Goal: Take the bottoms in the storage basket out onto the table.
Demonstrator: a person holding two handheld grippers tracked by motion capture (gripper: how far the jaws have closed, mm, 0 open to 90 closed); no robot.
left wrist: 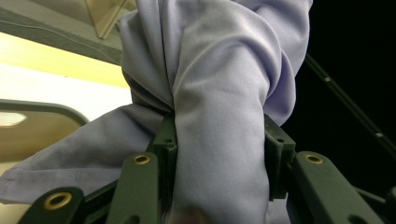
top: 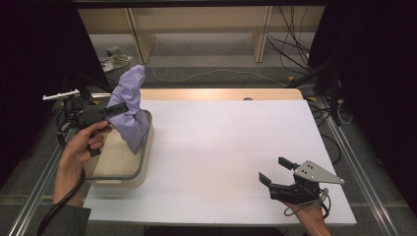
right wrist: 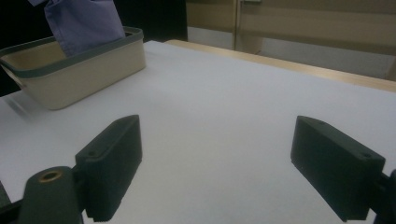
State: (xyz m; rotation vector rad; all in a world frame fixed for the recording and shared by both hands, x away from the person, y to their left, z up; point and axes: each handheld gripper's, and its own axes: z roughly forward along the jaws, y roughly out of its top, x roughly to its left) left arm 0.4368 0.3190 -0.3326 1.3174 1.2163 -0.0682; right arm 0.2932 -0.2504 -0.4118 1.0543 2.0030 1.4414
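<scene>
Near edge, about 5 o'clock on the table (top: 221,147): right gripper (top: 276,171) rests low over the white surface in the person's right hand, jaws spread wide with nothing between them. In the right gripper view, bare tabletop lies between the two black jaws, with the basket (right wrist: 93,65) off toward 10 o'clock.

Left side, roughly 9 o'clock: the left hand (top: 78,147) holds the left gripper (top: 119,109) raised above the basket (top: 123,172). Its jaws are clamped on a lilac cloth (top: 129,105). In the left gripper view a thick fold of the cloth (left wrist: 219,116) is pinched between the two jaws, and fabric bunches above and spills to either side.

The cloth hangs bunched from the grip. Its top rises toward 12 o'clock above the jaws, and its lower end drops inside the basket near the far right corner. Whether that end touches the basket floor is unclear.

The basket is beige with a grey rim and sits at the table's left edge.

Far side, 12 o'clock: pale wooden shelving (top: 196,29) and loose cables (top: 290,44) on the floor beyond the table.
</scene>
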